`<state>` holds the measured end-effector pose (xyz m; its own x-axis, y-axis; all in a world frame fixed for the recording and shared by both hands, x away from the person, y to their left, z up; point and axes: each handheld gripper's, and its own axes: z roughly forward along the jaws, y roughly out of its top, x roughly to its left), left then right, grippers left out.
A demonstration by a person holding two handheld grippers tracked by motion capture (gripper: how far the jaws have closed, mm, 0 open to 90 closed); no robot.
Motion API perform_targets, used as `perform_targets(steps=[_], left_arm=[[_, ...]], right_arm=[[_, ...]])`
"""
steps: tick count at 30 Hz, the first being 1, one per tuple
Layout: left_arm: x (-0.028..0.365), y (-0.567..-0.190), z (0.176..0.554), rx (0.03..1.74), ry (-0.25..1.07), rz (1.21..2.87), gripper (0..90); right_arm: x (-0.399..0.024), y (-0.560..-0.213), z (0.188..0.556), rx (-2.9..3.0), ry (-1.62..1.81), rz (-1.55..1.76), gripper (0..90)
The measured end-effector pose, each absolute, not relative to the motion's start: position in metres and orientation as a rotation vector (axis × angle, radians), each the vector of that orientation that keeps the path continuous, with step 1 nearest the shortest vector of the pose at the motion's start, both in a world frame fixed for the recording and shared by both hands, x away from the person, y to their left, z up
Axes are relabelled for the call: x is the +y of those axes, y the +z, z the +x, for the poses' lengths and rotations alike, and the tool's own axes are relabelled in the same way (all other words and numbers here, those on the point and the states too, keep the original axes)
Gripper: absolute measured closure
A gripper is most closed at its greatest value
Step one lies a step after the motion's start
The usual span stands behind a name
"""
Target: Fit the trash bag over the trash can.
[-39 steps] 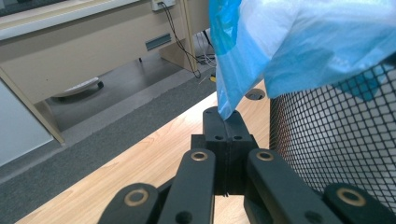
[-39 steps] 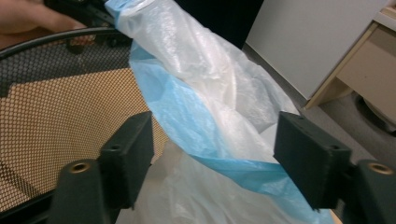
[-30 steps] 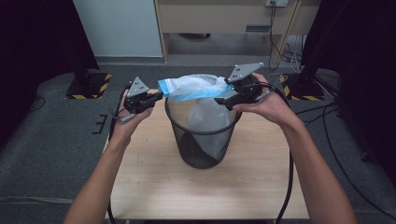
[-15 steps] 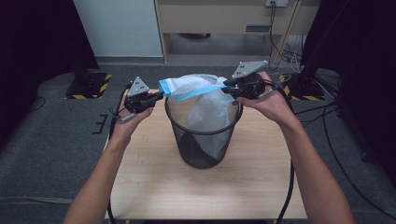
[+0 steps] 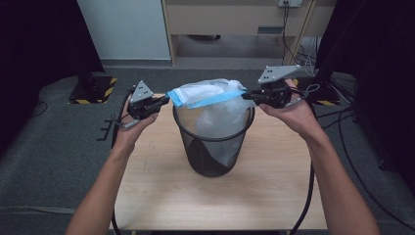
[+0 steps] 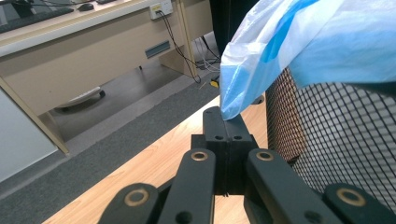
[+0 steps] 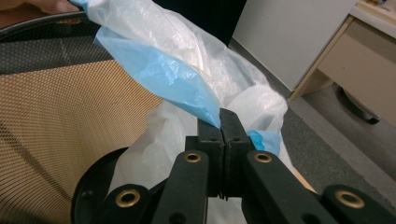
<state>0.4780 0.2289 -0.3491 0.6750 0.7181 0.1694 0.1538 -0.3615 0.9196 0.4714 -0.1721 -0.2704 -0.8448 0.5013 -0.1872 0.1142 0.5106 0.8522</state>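
**Bag stretched over the mesh bin**

Grey carpet runs around a pale wooden bench (image 5: 274,196), with a desk against the far wall. From the high view, a black mesh bin (image 5: 213,147) stands in the middle of the bench. A white plastic bag (image 5: 215,105) with a blue band hangs in it, its mouth pulled out above the rim. The left tool (image 5: 165,100) grips the bag's edge at the left of the bin, and the right tool (image 5: 246,94) holds the opposite edge at the right.

Along the left tool (image 6: 225,122), the jaws are pressed together on a corner of the bag (image 6: 299,51), just beside the bin's mesh wall (image 6: 336,135).

Along the right tool (image 7: 221,120), the jaws have just been closing and now pinch the blue band of the bag (image 7: 159,70), with the bin (image 7: 51,121) open below.
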Motion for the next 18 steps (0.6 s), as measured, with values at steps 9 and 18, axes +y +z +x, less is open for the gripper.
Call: perform_targets(steps=[9,18], left_arm=[[0.234,-0.356,0.469,0.718,0.693,1.893,90.0],[0.235,-0.362,0.467,0.727,0.708,1.847,89.7]], right_arm=[[-0.194,-0.274,0.449,2.319,1.334,0.541,89.6],[-0.19,-0.277,0.454,2.327,1.355,0.547,89.5]])
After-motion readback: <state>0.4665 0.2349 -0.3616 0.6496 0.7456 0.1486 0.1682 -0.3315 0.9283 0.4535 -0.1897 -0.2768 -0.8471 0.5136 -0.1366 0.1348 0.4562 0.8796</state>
